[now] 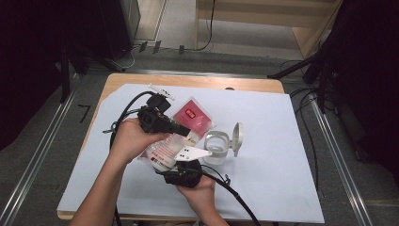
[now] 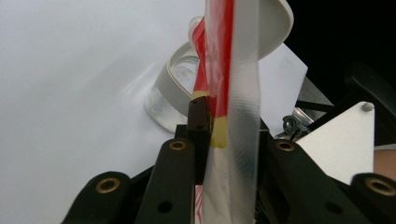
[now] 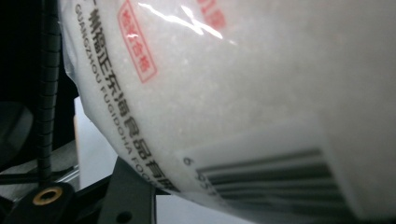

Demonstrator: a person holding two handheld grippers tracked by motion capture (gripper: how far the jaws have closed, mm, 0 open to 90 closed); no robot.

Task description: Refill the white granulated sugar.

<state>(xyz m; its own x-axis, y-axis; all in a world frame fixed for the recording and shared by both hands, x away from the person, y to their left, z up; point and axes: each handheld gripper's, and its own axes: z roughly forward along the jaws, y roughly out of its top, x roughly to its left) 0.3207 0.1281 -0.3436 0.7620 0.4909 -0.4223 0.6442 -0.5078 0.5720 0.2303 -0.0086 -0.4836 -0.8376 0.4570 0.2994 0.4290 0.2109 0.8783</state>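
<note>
My left tool (image 2: 211, 122) pinches the red-and-clear bag's (image 1: 188, 123) top seal; my right tool (image 1: 184, 165) clamps its bulging white-grained base (barcode printed there).

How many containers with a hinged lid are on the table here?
1: a clear jar with its white flip lid open, standing on the white sheet right of the red-and-white bag that both grippers hold.
</note>
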